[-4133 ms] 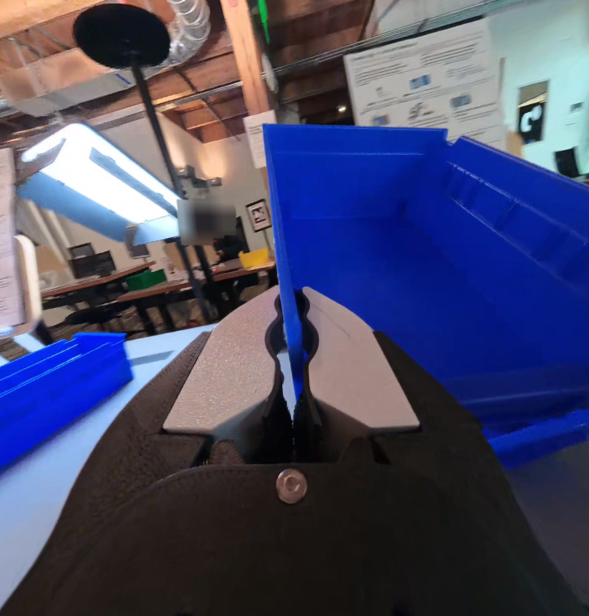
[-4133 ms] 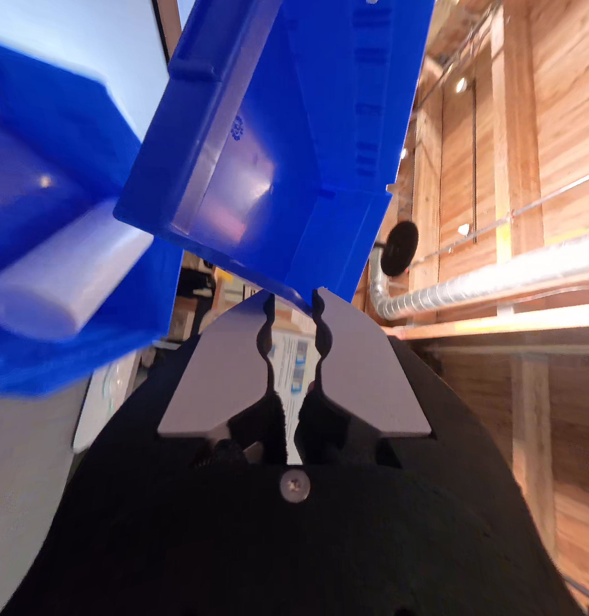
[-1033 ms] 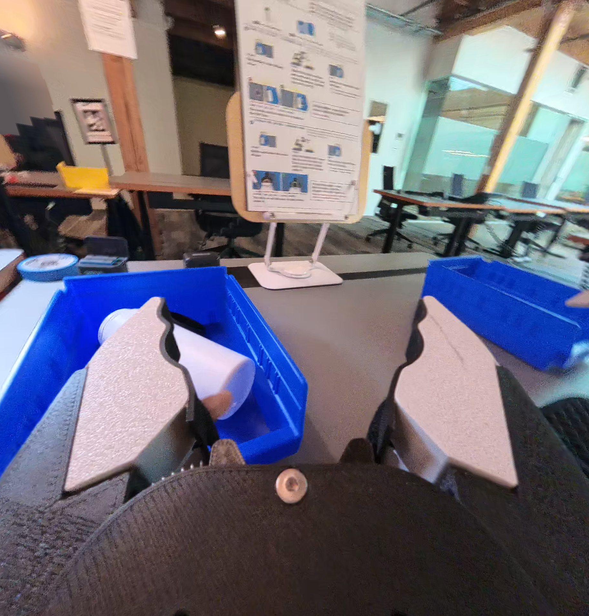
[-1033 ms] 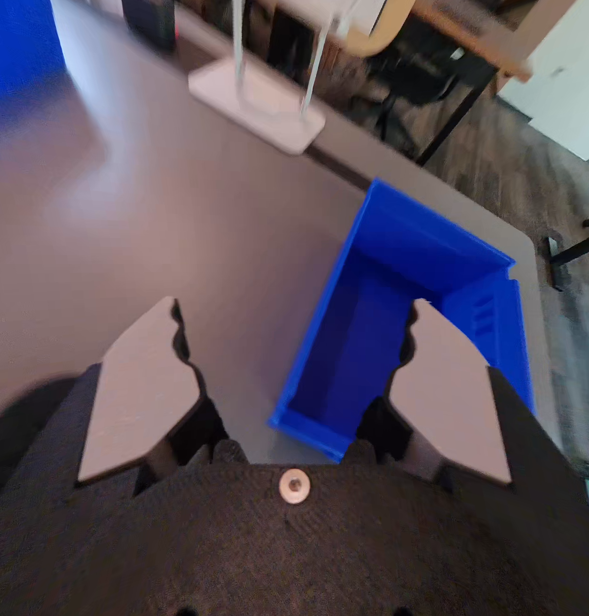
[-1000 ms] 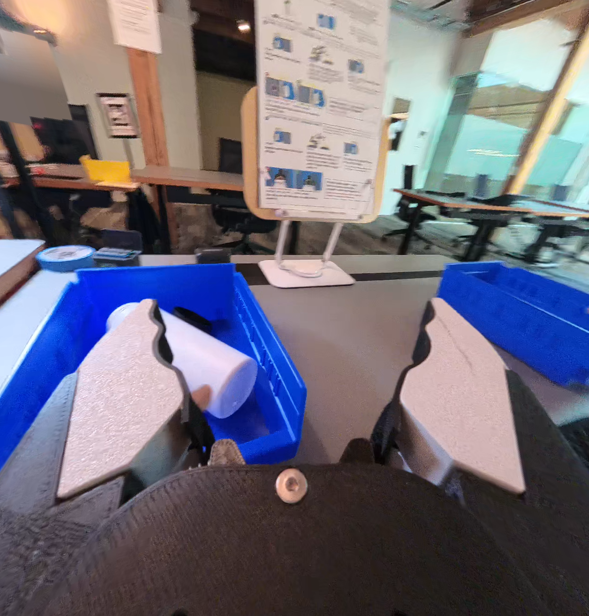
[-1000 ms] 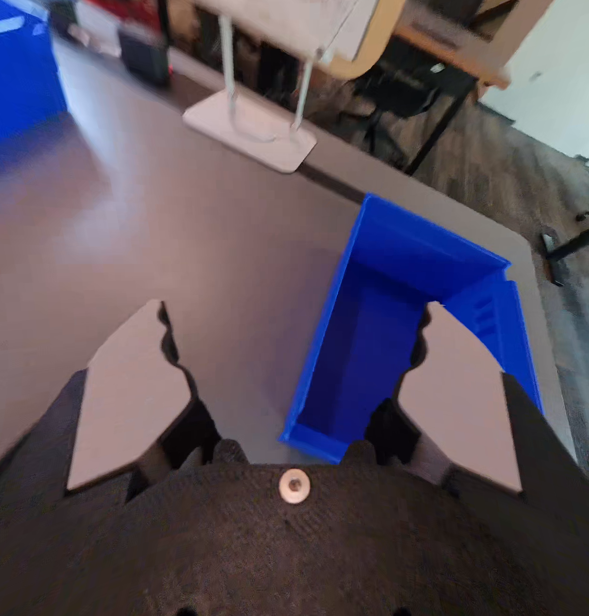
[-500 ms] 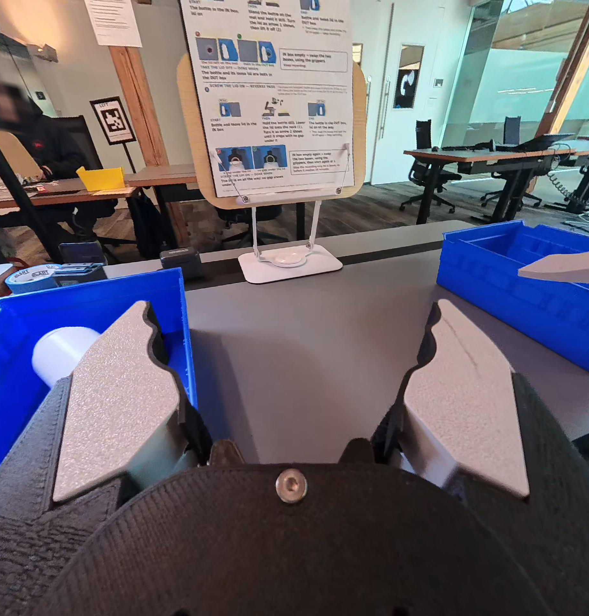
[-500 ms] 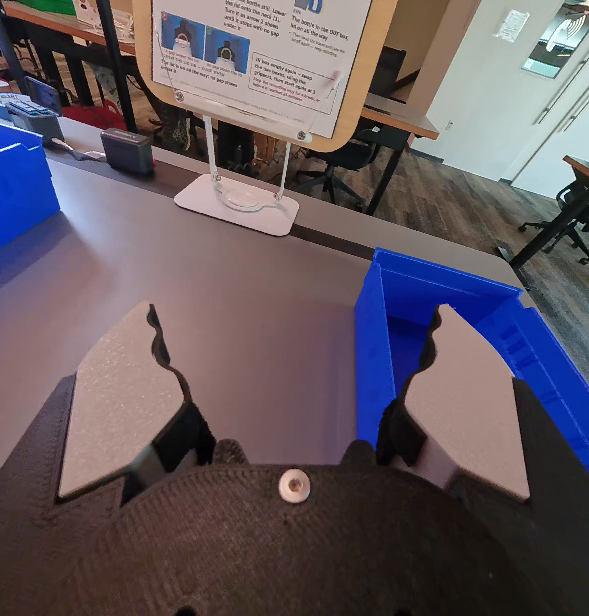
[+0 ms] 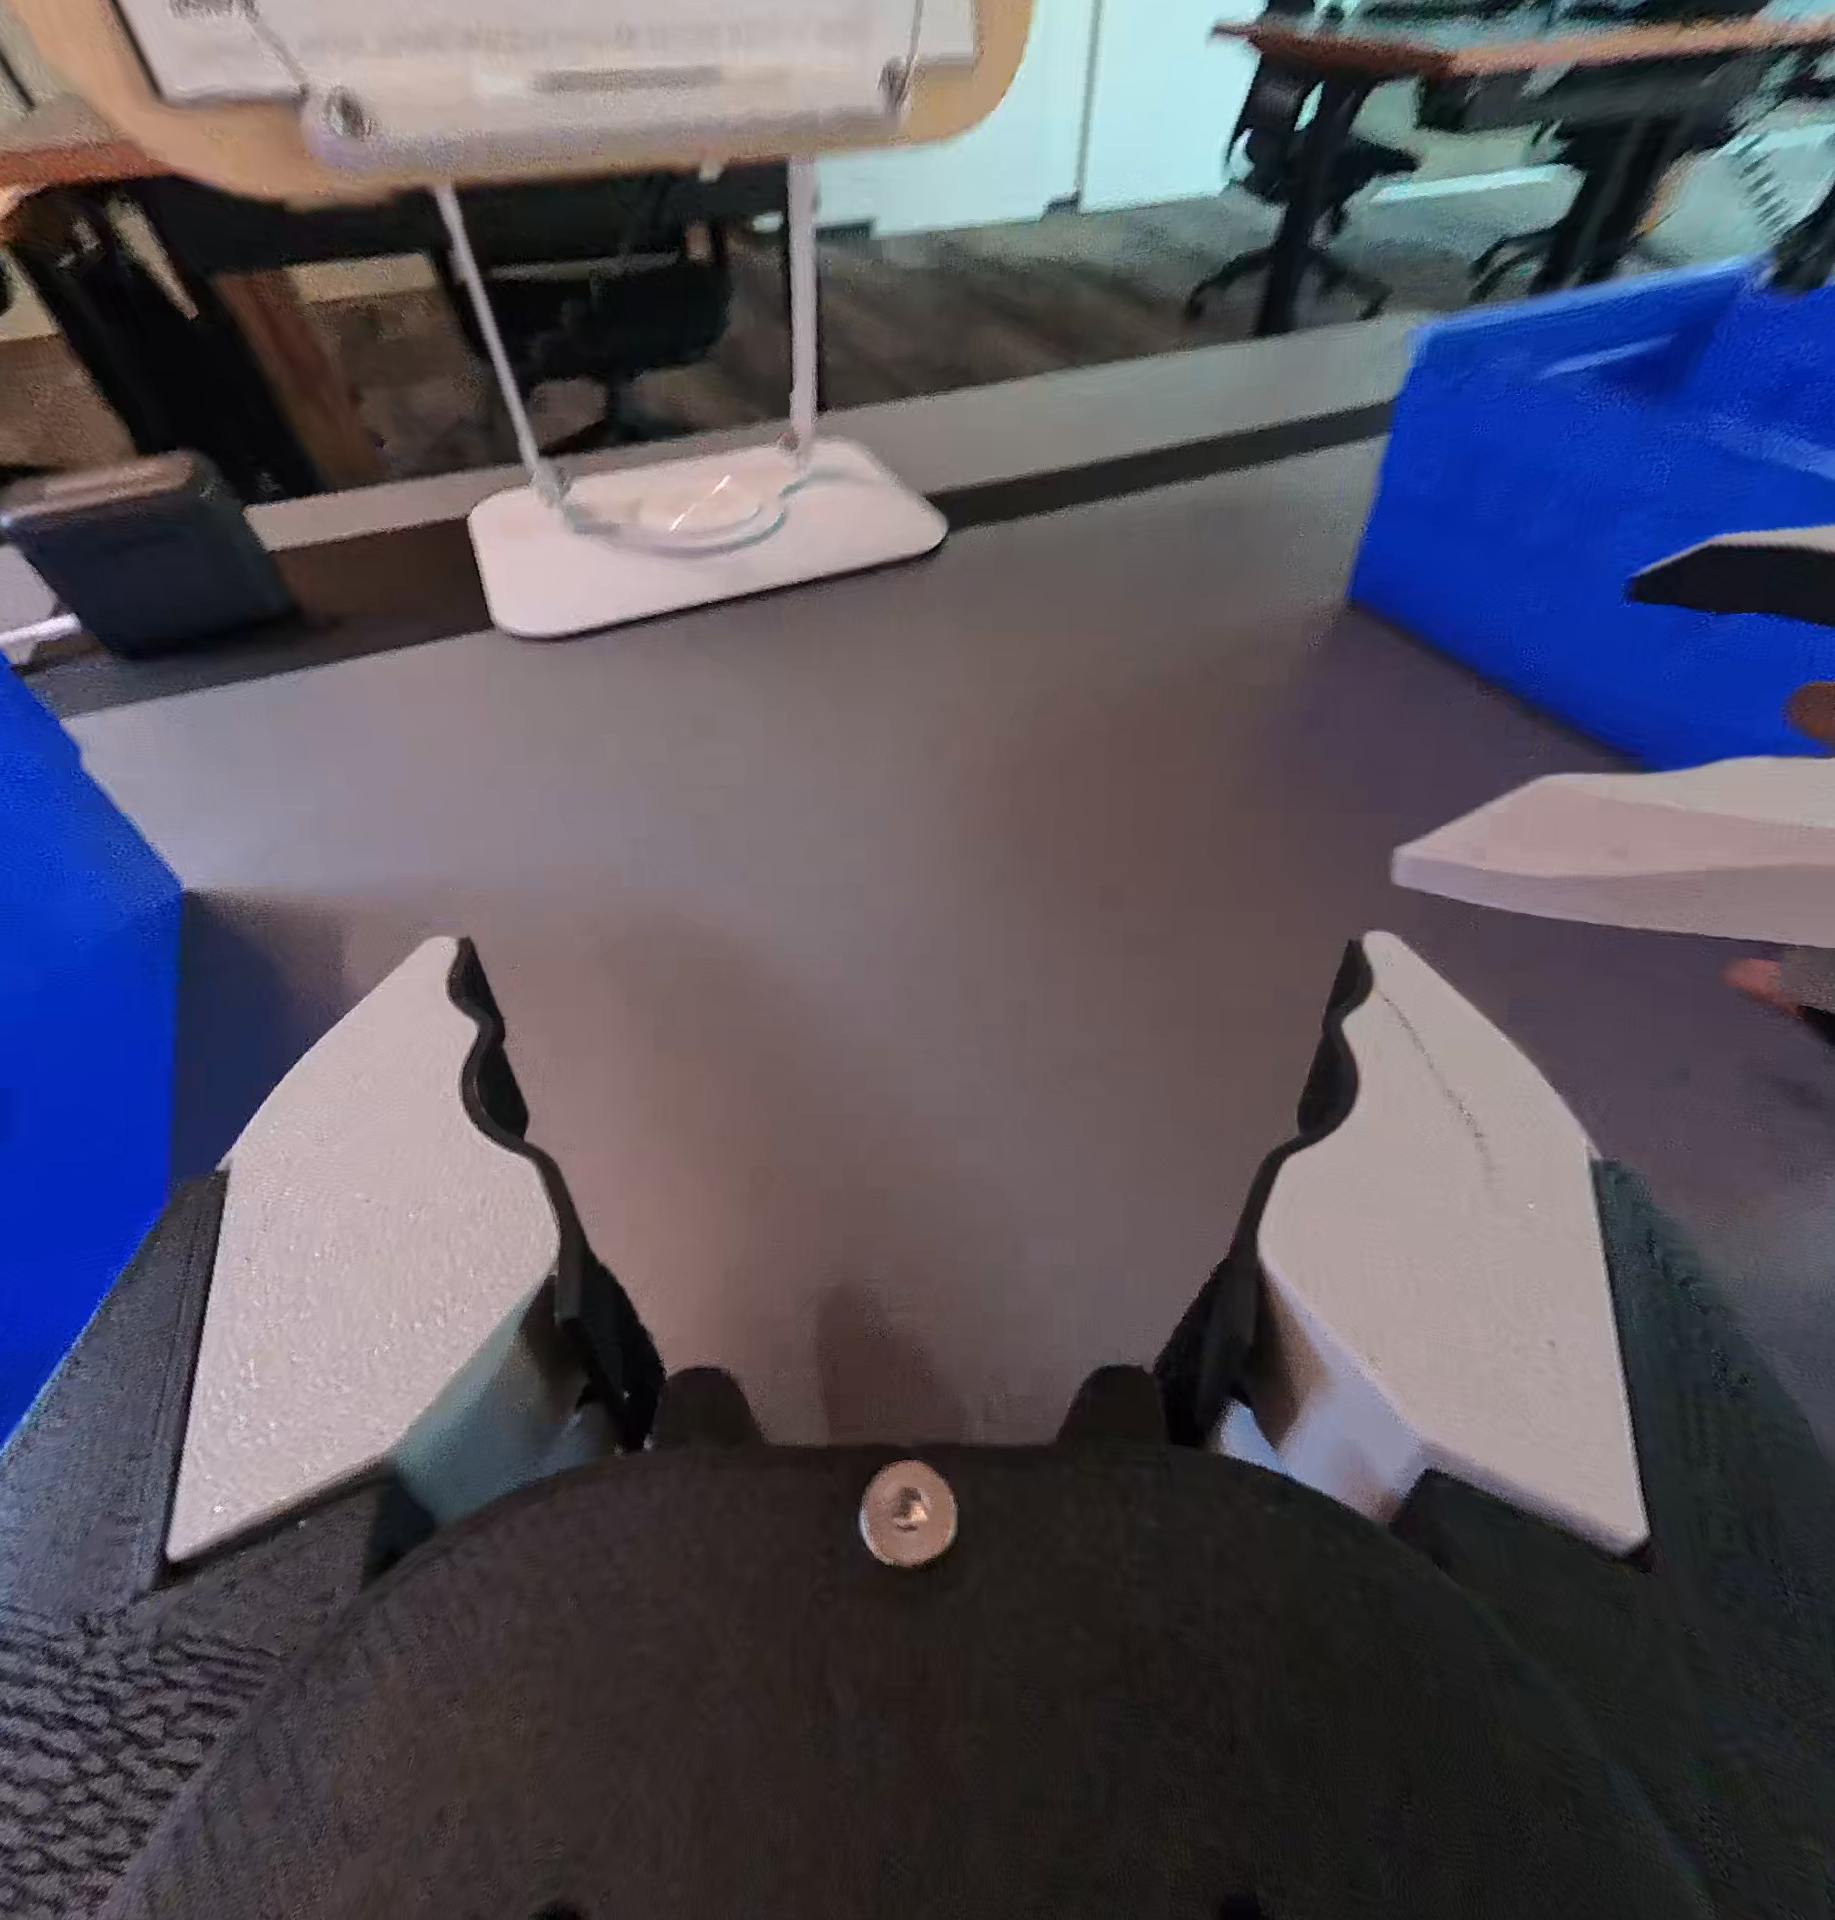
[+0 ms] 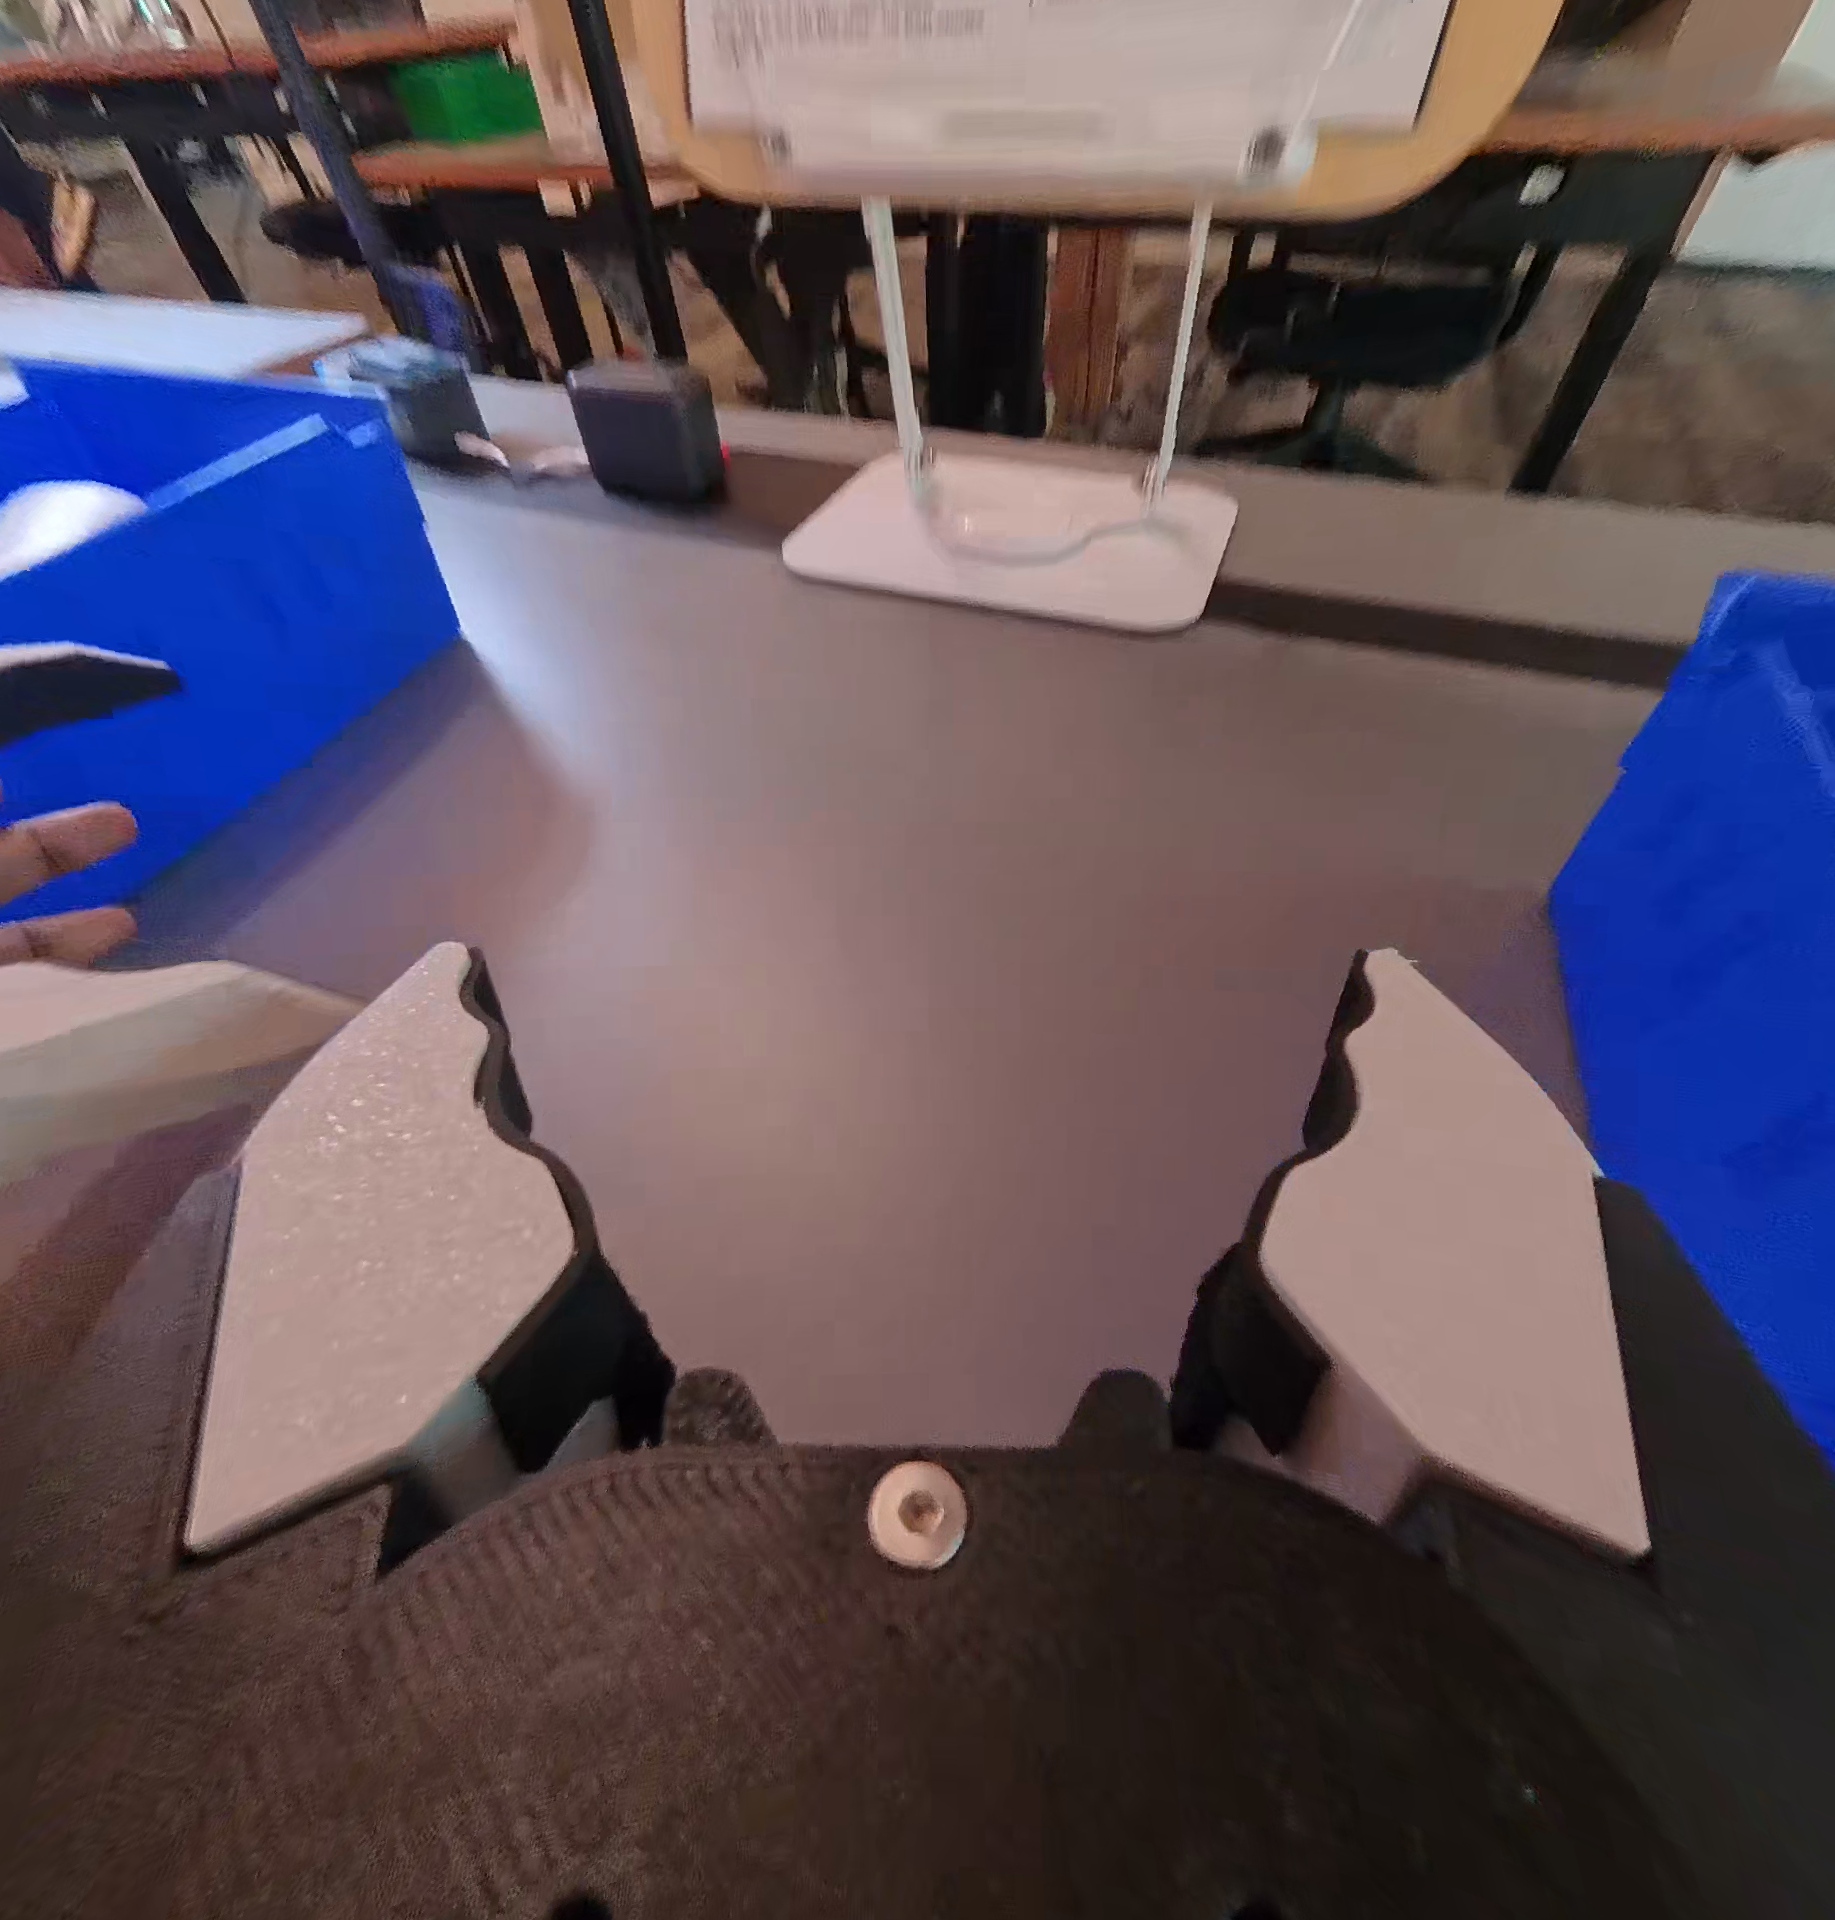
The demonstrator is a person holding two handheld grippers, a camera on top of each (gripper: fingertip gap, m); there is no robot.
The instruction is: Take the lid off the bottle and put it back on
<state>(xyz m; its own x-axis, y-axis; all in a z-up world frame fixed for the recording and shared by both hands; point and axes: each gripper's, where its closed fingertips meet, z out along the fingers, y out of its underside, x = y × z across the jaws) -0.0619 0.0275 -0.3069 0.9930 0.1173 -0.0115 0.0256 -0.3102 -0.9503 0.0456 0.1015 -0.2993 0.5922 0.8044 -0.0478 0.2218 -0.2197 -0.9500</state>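
Note:
My left gripper [image 9: 908, 945] is open and empty, low over the bare grey table [image 9: 892, 790]. My right gripper [image 10: 923, 956] is open and empty, also over the table middle. The two grippers are side by side: the right one's fingers [image 9: 1671, 883] show at the right edge of the left wrist view, and the left one's fingers [image 10: 61, 1039] at the left edge of the right wrist view. A white rounded shape [image 10: 51, 525], which looks like the bottle, shows over the rim of the left blue bin [image 10: 269, 623]. No lid is in view.
The left blue bin's wall [image 9: 40, 935] is close beside my left gripper. A second blue bin [image 10: 1744, 935] stands at the right, also in the left wrist view [image 9: 1619, 499]. A sign stand's white base [image 9: 705, 530] and a black box [image 10: 648, 431] sit at the table's far edge. The white rounded shape [image 10: 51, 525] is about 25 centimetres from my left fingertips and 40 centimetres from my right.
Both views have tipped down toward the table middle. The left view has swung right, off the bin with the bottle. The grippers have come closer together. Both stay open.

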